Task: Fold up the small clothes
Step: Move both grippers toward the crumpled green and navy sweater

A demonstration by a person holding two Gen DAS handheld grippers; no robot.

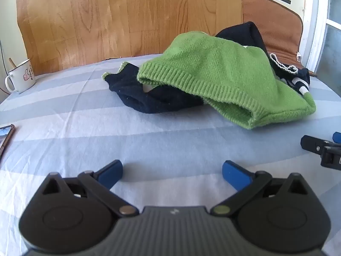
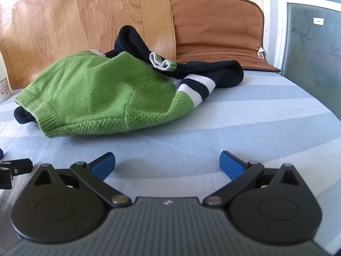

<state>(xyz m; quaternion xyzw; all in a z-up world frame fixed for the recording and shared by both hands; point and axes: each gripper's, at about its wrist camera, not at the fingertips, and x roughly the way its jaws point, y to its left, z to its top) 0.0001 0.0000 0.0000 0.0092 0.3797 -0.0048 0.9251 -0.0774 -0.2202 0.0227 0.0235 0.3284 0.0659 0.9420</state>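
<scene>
A small green knit sweater [image 1: 213, 72] with navy sleeves and white stripes lies crumpled in a heap on the blue-and-white striped sheet [image 1: 106, 132]. It also shows in the right wrist view [image 2: 96, 93]. My left gripper [image 1: 172, 168] is open and empty, low over the sheet, short of the sweater. My right gripper [image 2: 167, 162] is open and empty, also short of the sweater. Part of the right gripper shows at the right edge of the left wrist view [image 1: 321, 147].
A white enamel mug [image 1: 21, 76] stands at the far left. A phone [image 1: 6, 136] lies at the left edge. A wooden board [image 1: 127, 15] and a brown cushion [image 2: 215, 25] stand behind the sweater. A window frame [image 2: 279, 21] is at the right.
</scene>
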